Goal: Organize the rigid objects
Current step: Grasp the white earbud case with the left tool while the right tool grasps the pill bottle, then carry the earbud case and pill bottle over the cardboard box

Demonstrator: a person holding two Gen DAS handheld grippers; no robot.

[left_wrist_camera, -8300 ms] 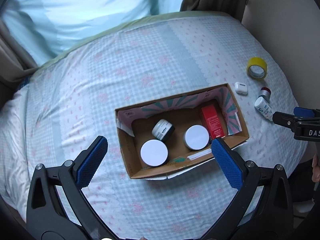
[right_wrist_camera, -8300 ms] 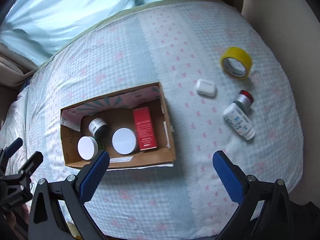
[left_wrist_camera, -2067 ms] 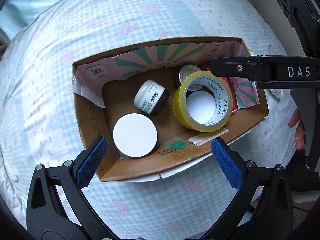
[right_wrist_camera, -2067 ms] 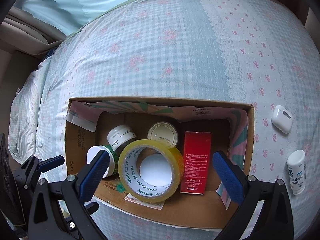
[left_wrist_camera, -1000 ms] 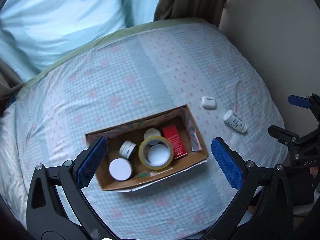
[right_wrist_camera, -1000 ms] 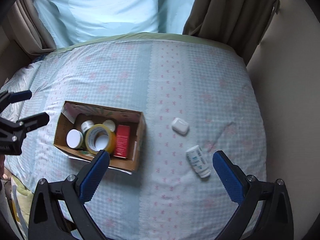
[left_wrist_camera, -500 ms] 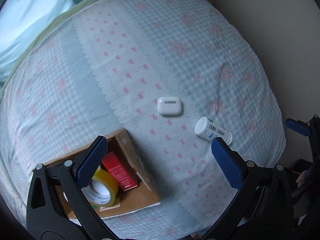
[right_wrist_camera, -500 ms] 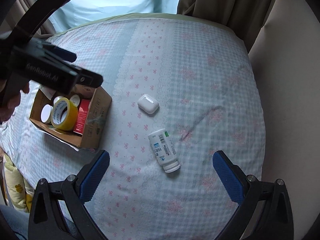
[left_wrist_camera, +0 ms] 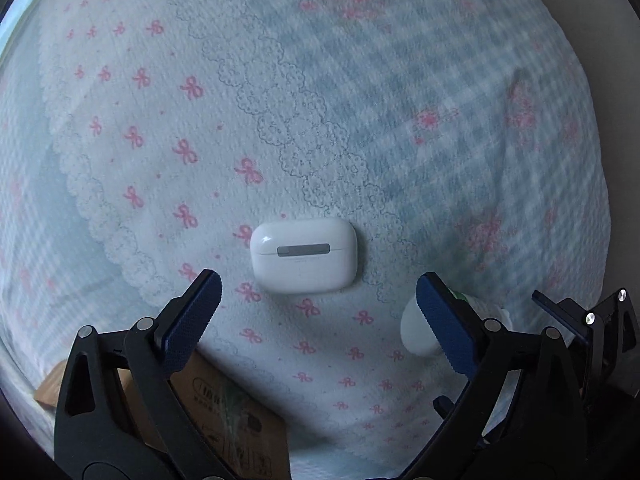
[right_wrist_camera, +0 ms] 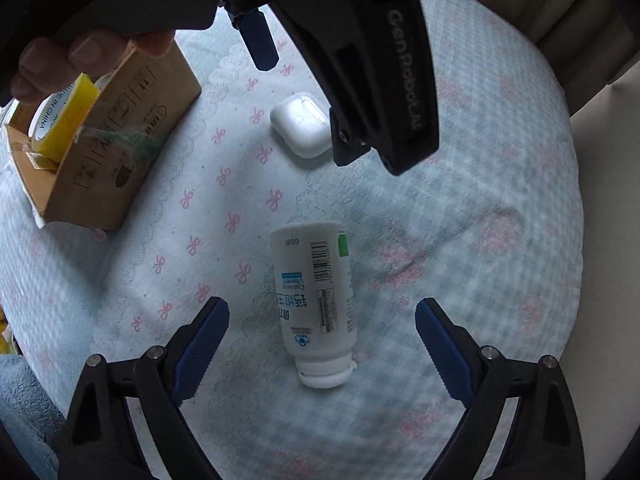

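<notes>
A white earbud case point(left_wrist_camera: 303, 255) lies on the bedspread just ahead of my open, empty left gripper point(left_wrist_camera: 318, 296). It also shows in the right wrist view point(right_wrist_camera: 300, 124), partly behind the left gripper's body. A white pill bottle point(right_wrist_camera: 314, 300) lies on its side, cap toward me, between the fingers of my open, empty right gripper point(right_wrist_camera: 322, 326). In the left wrist view the bottle's base point(left_wrist_camera: 416, 332) peeks out behind the right blue pad. The cardboard box point(right_wrist_camera: 108, 136) stands at the left with the yellow tape roll point(right_wrist_camera: 60, 116) in it.
The bed has a blue checked spread with pink bows point(left_wrist_camera: 400, 100). The box corner point(left_wrist_camera: 228, 412) lies under my left gripper. A beige wall or headboard point(right_wrist_camera: 600, 120) runs along the right. A hand point(right_wrist_camera: 84, 52) holds the left gripper at top left.
Both grippers have dropped lower and closer: the left one toward the earbud case, the right one over the pill bottle. The box has slid out of the middle of both views.
</notes>
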